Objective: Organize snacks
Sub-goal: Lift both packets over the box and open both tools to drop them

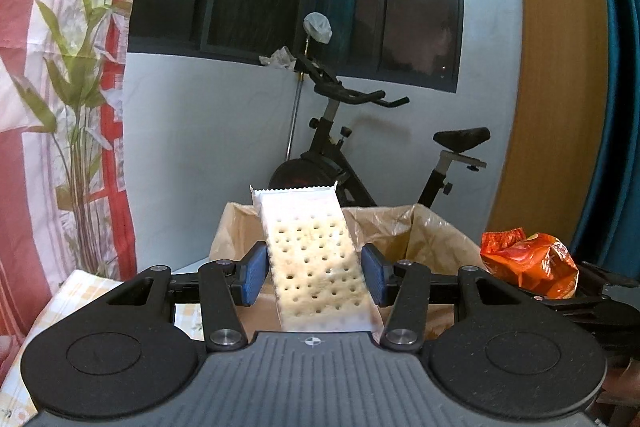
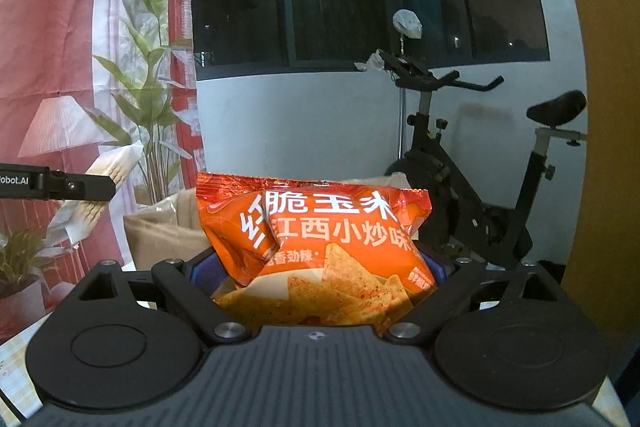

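Note:
My left gripper (image 1: 315, 273) is shut on a clear-wrapped cracker pack (image 1: 312, 247), its blue pads (image 1: 254, 273) pressing both long sides. The pack sticks out forward and tilts up, held in the air in front of a cardboard box (image 1: 436, 239) lined with clear plastic. My right gripper (image 2: 320, 269) is shut on a puffy orange chip bag (image 2: 320, 227), which fills the gap between its blue pads and hides much of them. In the right wrist view the cracker pack (image 2: 112, 167) and one left finger (image 2: 80, 185) show at the left edge. The chip bag (image 1: 528, 263) also appears right of the box.
A black exercise bike (image 1: 344, 155) stands behind the box (image 2: 160, 231) against the white wall under a dark window. A red curtain with bamboo print (image 1: 68, 87) hangs on the left. A wooden panel (image 1: 560, 67) rises on the right. A checked tablecloth (image 1: 72, 291) shows at lower left.

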`<state>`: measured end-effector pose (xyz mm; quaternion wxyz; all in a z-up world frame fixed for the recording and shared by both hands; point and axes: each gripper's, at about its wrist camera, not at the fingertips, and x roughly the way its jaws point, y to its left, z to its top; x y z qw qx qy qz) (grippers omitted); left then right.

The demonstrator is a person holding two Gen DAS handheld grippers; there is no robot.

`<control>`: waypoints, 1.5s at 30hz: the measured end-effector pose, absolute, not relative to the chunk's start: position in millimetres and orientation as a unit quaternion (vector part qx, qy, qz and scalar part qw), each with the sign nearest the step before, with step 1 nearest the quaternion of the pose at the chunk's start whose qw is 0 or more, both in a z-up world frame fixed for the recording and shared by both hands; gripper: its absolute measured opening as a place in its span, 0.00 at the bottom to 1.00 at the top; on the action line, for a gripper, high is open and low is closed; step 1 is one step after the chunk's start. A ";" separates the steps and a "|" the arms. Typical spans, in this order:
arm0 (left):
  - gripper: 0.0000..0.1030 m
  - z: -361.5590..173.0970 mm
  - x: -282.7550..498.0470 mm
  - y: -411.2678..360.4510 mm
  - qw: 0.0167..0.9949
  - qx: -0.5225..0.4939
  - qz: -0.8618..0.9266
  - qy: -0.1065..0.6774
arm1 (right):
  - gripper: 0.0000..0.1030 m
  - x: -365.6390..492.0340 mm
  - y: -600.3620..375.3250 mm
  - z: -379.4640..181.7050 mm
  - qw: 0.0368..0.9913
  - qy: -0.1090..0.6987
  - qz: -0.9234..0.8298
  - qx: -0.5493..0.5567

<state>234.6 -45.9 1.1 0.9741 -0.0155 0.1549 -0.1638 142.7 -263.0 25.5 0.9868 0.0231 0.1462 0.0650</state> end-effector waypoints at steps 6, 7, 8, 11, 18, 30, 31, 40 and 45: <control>0.51 6.1 253.6 -46.9 0.972 -0.024 -0.168 0.160 | 0.91 163.5 -264.6 36.2 0.988 0.138 0.069 0.020; 0.51 7.1 256.6 -47.0 0.972 -0.025 -0.168 0.160 | 0.91 167.4 -265.7 37.6 0.988 0.136 0.070 0.020; 0.51 8.6 260.2 -47.9 0.972 -0.026 -0.169 0.160 | 0.91 171.2 -267.0 39.3 0.988 0.136 0.069 0.021; 0.51 12.9 269.3 -51.8 0.972 -0.029 -0.170 0.159 | 0.91 184.8 -272.0 44.6 0.988 0.133 0.069 0.026; 0.51 14.5 305.1 -59.4 0.966 -0.048 -0.177 0.181 | 0.91 221.5 -271.7 52.8 0.988 0.135 0.078 0.020; 0.52 -7.8 356.4 -53.8 0.962 -0.044 -0.139 0.231 | 0.91 281.9 -247.1 31.3 0.977 0.185 0.103 0.017; 0.52 -9.2 358.0 -53.6 0.962 -0.042 -0.135 0.234 | 0.91 285.2 -246.3 29.3 0.976 0.190 0.102 0.021; 0.69 -13.6 365.6 -49.7 0.954 -0.067 -0.147 0.252 | 0.93 299.0 -253.6 23.7 0.968 0.222 0.101 0.059; 0.69 -8.6 356.9 -49.3 0.956 -0.058 -0.145 0.247 | 0.96 297.8 -255.3 26.7 0.964 0.236 0.102 0.068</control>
